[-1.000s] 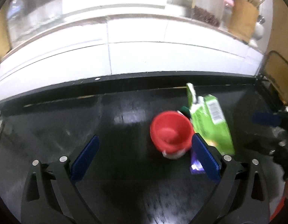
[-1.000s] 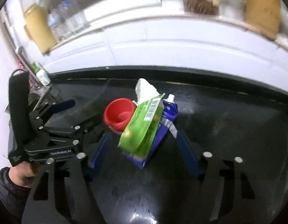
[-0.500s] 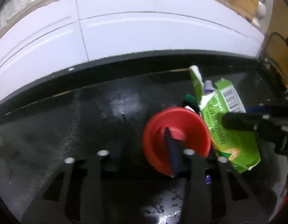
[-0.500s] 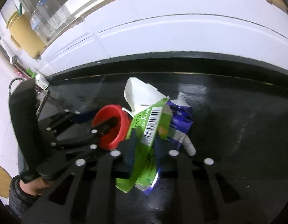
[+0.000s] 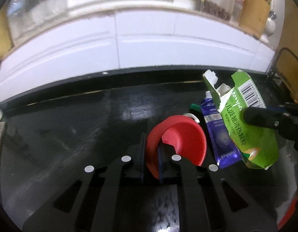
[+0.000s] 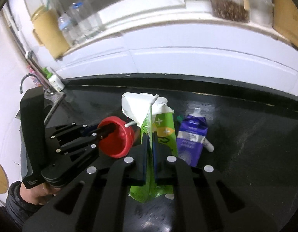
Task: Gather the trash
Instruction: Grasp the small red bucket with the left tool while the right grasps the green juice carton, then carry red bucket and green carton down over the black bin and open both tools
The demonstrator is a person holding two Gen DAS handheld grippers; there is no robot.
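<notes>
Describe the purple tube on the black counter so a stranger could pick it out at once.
On the black counter below the white tiled wall, trash sits in a small cluster. The purple tube lies flat just right of the green carton clamped in the right hand-held gripper. Unlike the carton and the red cup, it is purple with a silver band and a white nozzle, and no gripper holds it.
</notes>
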